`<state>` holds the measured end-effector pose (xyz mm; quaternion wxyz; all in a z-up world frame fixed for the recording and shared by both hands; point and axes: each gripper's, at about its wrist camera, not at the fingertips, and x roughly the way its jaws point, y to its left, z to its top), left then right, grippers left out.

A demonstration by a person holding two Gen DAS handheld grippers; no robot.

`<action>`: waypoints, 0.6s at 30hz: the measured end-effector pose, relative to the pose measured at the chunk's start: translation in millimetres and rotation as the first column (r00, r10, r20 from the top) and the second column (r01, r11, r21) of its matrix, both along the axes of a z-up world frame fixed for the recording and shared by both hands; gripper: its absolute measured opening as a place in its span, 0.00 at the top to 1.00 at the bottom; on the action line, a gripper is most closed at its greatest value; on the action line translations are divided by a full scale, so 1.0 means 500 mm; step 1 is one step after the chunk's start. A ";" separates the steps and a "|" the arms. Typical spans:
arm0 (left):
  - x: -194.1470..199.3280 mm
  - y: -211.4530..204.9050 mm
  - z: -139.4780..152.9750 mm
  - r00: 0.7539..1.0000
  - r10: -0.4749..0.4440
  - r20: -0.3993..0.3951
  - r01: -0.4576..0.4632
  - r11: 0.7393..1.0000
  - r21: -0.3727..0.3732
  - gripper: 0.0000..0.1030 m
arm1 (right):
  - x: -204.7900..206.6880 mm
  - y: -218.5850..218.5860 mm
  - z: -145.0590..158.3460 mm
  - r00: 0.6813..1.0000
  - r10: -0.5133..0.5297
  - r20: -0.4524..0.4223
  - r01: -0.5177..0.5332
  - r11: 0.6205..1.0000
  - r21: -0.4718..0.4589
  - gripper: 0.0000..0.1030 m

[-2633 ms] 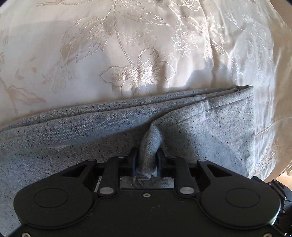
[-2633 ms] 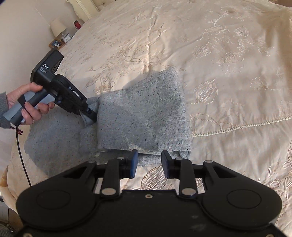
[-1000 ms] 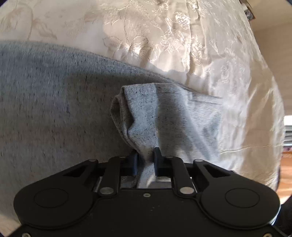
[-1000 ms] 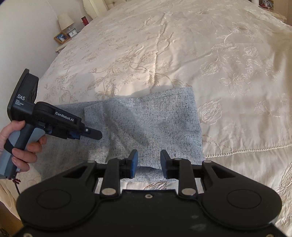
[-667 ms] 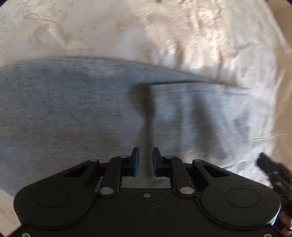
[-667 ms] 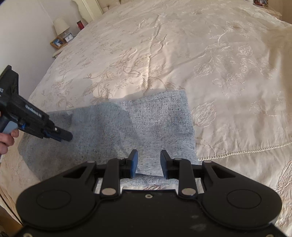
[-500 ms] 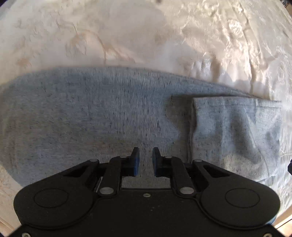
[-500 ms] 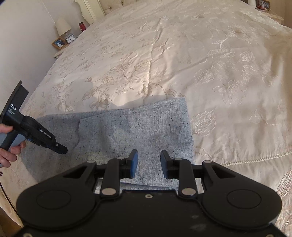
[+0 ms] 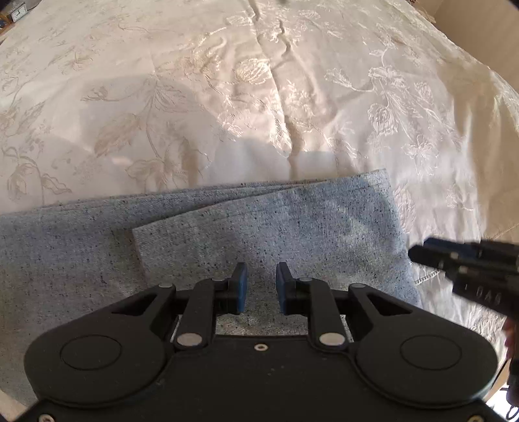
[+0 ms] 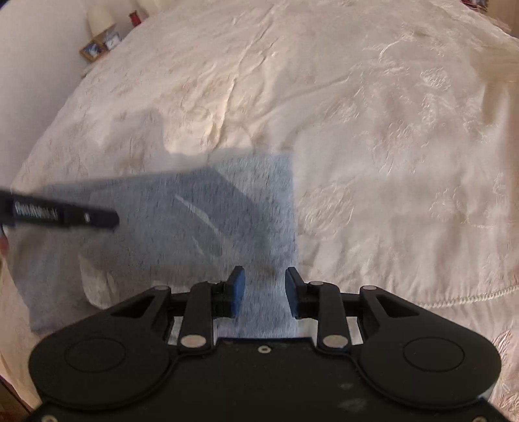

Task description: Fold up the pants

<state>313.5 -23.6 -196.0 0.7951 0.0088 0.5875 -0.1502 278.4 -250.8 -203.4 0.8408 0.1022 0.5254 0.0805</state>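
Note:
Grey speckled pants (image 9: 266,227) lie folded flat on the cream bedspread (image 9: 227,97), with a folded-over layer on their right part. My left gripper (image 9: 261,287) is open and empty, above the near edge of the pants. My right gripper (image 10: 264,295) is open and empty over the pants' (image 10: 201,220) right near edge. The right gripper also shows at the right edge of the left wrist view (image 9: 460,259). The left gripper shows as a blurred black bar at the left of the right wrist view (image 10: 65,216).
The embroidered bedspread (image 10: 356,113) spreads wide beyond and to the right of the pants. A nightstand with a lamp (image 10: 100,16) and picture frames (image 10: 92,48) stands at the far left by the wall. The bed's corded edge trim (image 10: 470,297) runs at the right.
My left gripper has let go of the pant fold, opened and pulled back. The folded layer now lies flat. My right gripper has moved in closer over the pants' right edge.

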 end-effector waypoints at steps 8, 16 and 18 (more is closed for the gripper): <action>-0.020 0.029 -0.074 0.992 0.082 -0.096 -0.079 0.996 0.032 0.72 | 0.178 0.009 -0.101 0.995 0.064 -0.074 -0.068 0.996 -0.054 0.69; -0.102 0.062 -0.043 0.990 0.076 -0.115 -0.074 0.997 0.021 0.71 | 0.086 0.005 -0.035 0.994 0.112 0.006 -0.111 0.992 -0.064 0.67; -0.123 0.074 -0.048 0.986 0.087 -0.140 -0.086 0.996 0.010 0.71 | 0.033 0.006 -0.031 0.990 0.140 -0.007 -0.140 0.988 -0.065 0.67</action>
